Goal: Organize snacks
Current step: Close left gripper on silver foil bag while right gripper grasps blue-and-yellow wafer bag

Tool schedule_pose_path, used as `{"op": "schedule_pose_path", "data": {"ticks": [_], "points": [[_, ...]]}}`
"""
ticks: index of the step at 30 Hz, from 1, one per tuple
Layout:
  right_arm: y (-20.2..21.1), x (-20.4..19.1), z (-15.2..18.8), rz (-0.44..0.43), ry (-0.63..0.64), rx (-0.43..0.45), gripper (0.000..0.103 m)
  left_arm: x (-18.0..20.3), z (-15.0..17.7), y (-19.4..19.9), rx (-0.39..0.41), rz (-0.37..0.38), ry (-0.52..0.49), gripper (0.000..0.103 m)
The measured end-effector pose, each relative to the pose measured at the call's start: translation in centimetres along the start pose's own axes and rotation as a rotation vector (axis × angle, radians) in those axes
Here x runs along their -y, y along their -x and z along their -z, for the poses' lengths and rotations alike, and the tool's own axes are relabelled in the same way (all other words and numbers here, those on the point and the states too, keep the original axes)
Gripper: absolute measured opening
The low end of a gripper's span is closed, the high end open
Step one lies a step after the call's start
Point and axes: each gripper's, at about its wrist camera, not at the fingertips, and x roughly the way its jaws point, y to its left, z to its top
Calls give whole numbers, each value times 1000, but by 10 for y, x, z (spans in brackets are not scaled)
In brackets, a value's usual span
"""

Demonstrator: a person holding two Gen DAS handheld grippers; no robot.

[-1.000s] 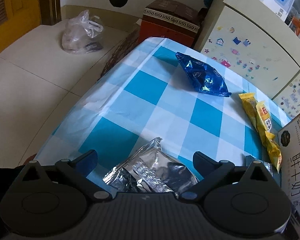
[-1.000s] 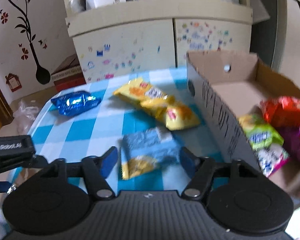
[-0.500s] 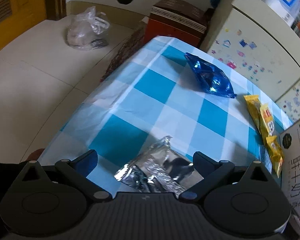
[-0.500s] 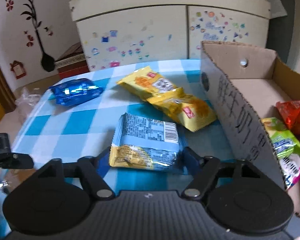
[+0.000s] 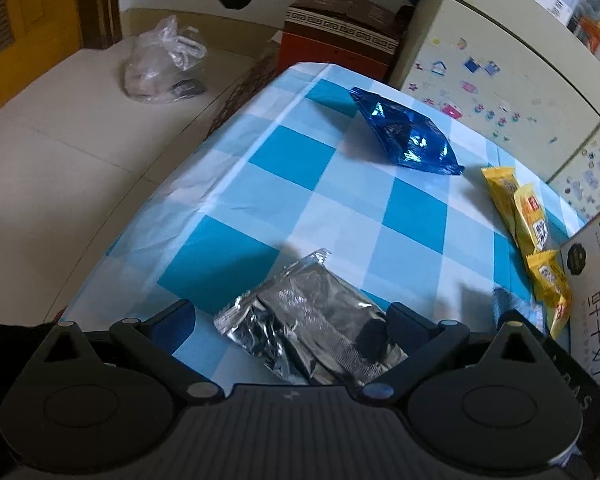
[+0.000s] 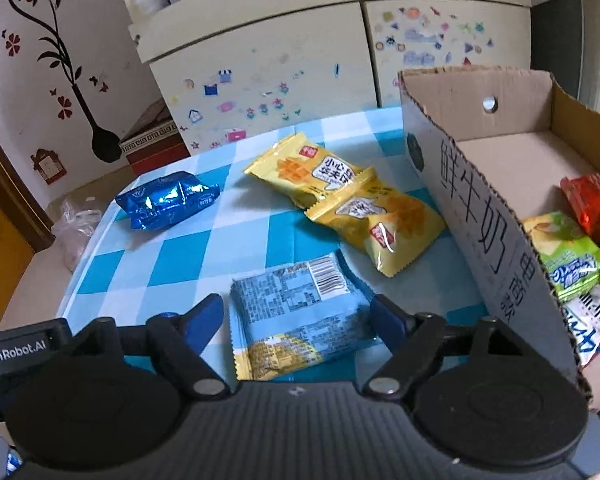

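Note:
A silver foil packet (image 5: 316, 320) lies on the blue-checked tablecloth between the open fingers of my left gripper (image 5: 292, 316). A light blue and yellow snack packet (image 6: 296, 312) lies between the fingers of my right gripper (image 6: 296, 316), which stand wide and close beside its edges. A dark blue foil packet (image 5: 408, 136) (image 6: 166, 204) and two joined yellow packets (image 6: 352, 200) (image 5: 528, 224) lie farther out. A cardboard box (image 6: 480, 208) at the right holds red, green and white snack bags (image 6: 568, 256).
A cream cabinet with stickers (image 6: 300, 64) stands behind the table. The table's left edge (image 5: 172, 184) drops to the tiled floor, where a clear plastic bag (image 5: 164, 68) and a red-brown box (image 5: 340, 32) sit.
The left gripper has risen and pulled back a little over the silver packet. The right gripper has closed in on the light blue packet, which now sits between its fingers.

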Motion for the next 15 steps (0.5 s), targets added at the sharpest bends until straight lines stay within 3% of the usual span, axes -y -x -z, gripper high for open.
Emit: {"op": "schedule_pose_path", "data": {"ticks": [7,12,15], "points": [[-6,-6,3,33,81,-5,83,9,5,-1,5,52,-93,103],[-6,-9,5,65,137,-3,75,15,-1,3,60,14,-220,102],[-4,-5,3,54,106,-2,73,9,-6,4,30,28,-182,102]]}}
